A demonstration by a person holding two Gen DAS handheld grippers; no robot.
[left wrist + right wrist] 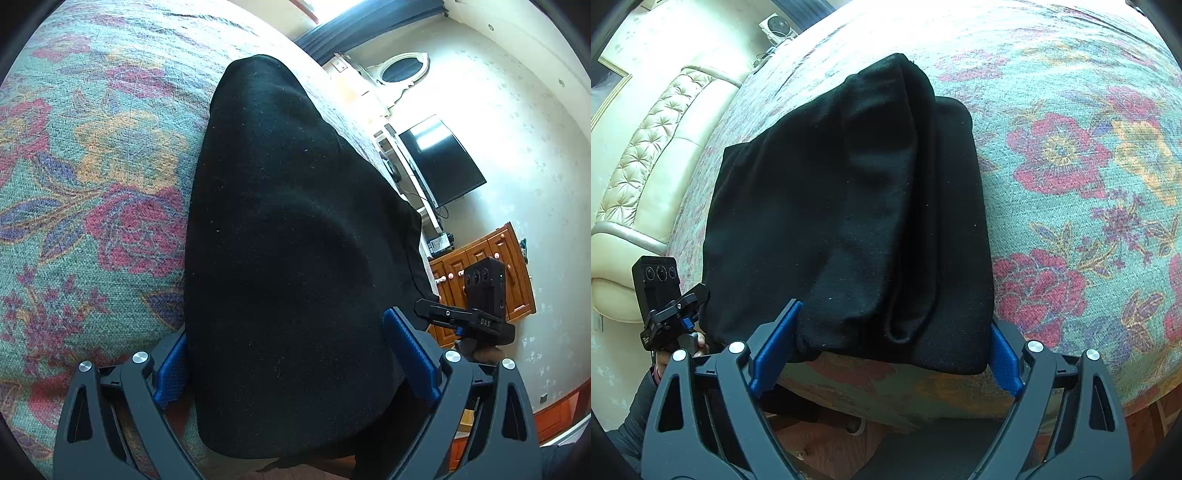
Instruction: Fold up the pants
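- We find the black pants (pixel 849 221) already gathered into a compact, layered bundle in the middle of the right wrist frame, lying on the floral bedspread (pixel 1071 184) near the bed's lower edge.
- Several folds look done; one long ridge runs down the bundle (it seems a leg doubled over the rest).
- The right gripper (pixel 886 343) has its fingers wide apart, straddling the bundle's near edge, not pinching it.
- The left gripper (pixel 295 365) also stands with fingers apart on either side of the cloth in the lower part of its frame.
- We judge that little remains: perhaps smoothing or a last squaring.
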